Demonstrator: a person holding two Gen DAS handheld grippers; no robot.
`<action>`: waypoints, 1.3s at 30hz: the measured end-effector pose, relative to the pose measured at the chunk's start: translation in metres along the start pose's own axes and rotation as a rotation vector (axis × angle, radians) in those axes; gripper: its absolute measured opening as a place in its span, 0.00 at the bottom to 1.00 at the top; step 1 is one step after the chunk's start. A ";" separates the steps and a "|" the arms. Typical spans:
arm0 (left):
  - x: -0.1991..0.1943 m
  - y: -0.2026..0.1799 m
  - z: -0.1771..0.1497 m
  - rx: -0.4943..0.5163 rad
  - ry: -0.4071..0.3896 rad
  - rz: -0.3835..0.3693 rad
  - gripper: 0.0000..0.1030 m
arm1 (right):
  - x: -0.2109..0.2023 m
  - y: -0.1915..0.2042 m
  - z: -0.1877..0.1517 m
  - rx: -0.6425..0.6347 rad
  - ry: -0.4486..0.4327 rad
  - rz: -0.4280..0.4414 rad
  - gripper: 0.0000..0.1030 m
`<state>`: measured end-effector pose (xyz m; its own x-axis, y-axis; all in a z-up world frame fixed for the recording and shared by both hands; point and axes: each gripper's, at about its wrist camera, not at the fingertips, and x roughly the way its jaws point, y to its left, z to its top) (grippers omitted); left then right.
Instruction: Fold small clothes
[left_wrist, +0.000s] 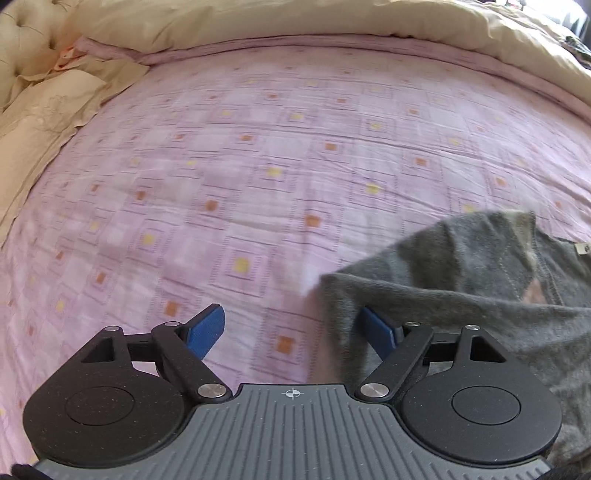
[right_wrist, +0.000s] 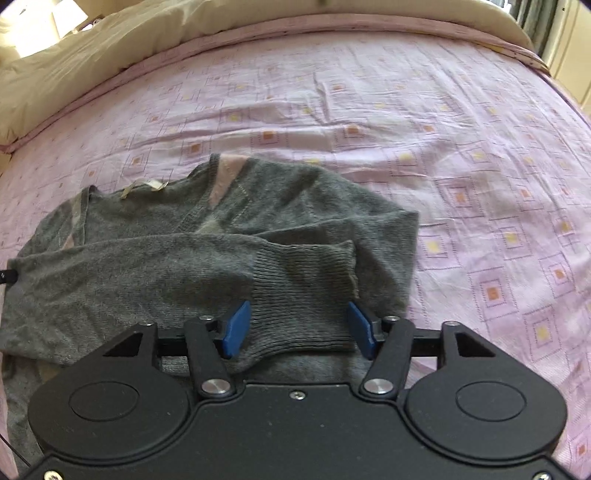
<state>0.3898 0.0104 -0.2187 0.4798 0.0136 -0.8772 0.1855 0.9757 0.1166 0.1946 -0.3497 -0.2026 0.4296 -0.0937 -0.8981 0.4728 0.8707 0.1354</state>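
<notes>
The right tongs (right_wrist: 299, 328) gape wide astride the ribbed cuff (right_wrist: 303, 291) of the grey sweater (right_wrist: 147, 266), gripping nothing. The left tongs (left_wrist: 291, 328) also gape, sweater (left_wrist: 480, 280) at 3 o'clock on the bed (left_wrist: 258, 147).

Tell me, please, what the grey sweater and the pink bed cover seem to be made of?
The grey sweater looks like a soft, matte knit, perhaps wool or a blend: its cuff shows clear ribbing and the body has a fuzzy surface. The pink bed cover looks like thin woven fabric, probably cotton, matte, with fine creases and a printed pattern of squares.
</notes>
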 end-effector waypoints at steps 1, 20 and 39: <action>-0.004 0.002 -0.002 0.004 -0.003 -0.005 0.78 | -0.004 -0.003 -0.002 0.010 -0.009 0.002 0.65; -0.119 0.020 -0.153 -0.039 0.053 -0.118 0.84 | -0.067 -0.027 -0.106 -0.110 0.053 0.074 0.86; -0.142 0.017 -0.272 0.145 0.140 -0.248 0.84 | -0.093 -0.001 -0.239 -0.119 0.233 0.084 0.95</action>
<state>0.0916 0.0843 -0.2191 0.2839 -0.1805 -0.9417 0.4068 0.9120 -0.0522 -0.0303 -0.2266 -0.2190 0.2685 0.0826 -0.9597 0.3435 0.9226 0.1755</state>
